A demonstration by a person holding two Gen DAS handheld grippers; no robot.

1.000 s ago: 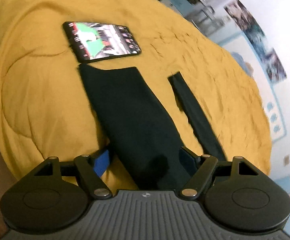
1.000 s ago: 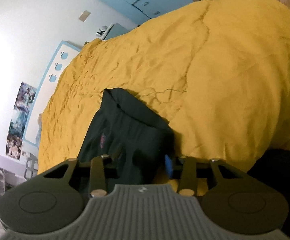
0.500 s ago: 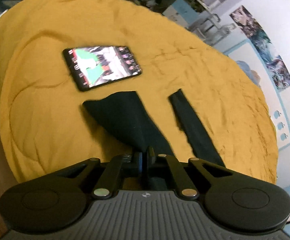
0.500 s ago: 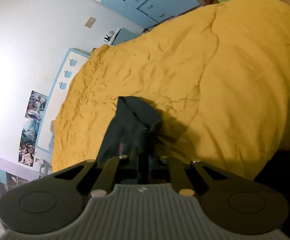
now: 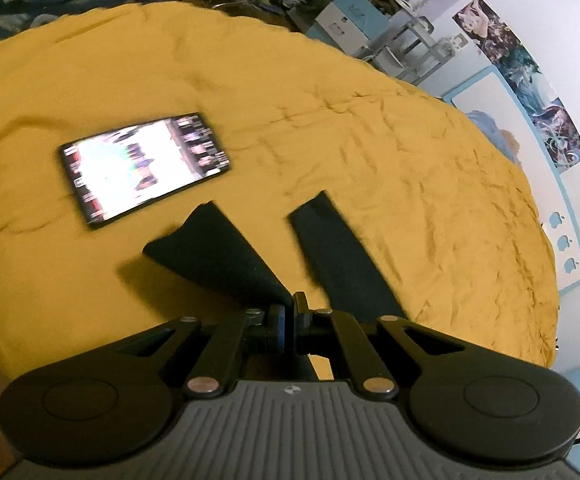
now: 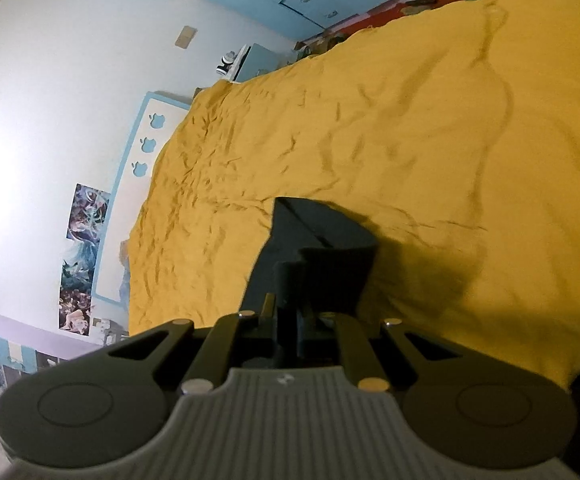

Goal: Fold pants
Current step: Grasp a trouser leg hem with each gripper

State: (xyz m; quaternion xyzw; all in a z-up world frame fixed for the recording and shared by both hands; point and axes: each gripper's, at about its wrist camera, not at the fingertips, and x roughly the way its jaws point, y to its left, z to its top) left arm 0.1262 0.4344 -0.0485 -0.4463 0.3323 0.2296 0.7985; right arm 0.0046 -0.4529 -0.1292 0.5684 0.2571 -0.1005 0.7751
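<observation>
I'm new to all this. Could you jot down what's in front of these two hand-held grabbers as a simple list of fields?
surface: yellow bedspread
garment: dark pants, partly lifted off the bedspread
left gripper: shut on the pants, one leg rising from the bedspread toward it
right gripper: shut on the pants, bunched fabric between its fingers
other leg: lies flat, to the right in the left view
nearby item: phone, screen lit, lying on the bedspread beyond the pants, not touching them
fold: not yet made

Bedroom, yellow bedspread (image 5: 330, 128), wall posters (image 5: 530, 92), blue drawers (image 6: 310, 0)
</observation>
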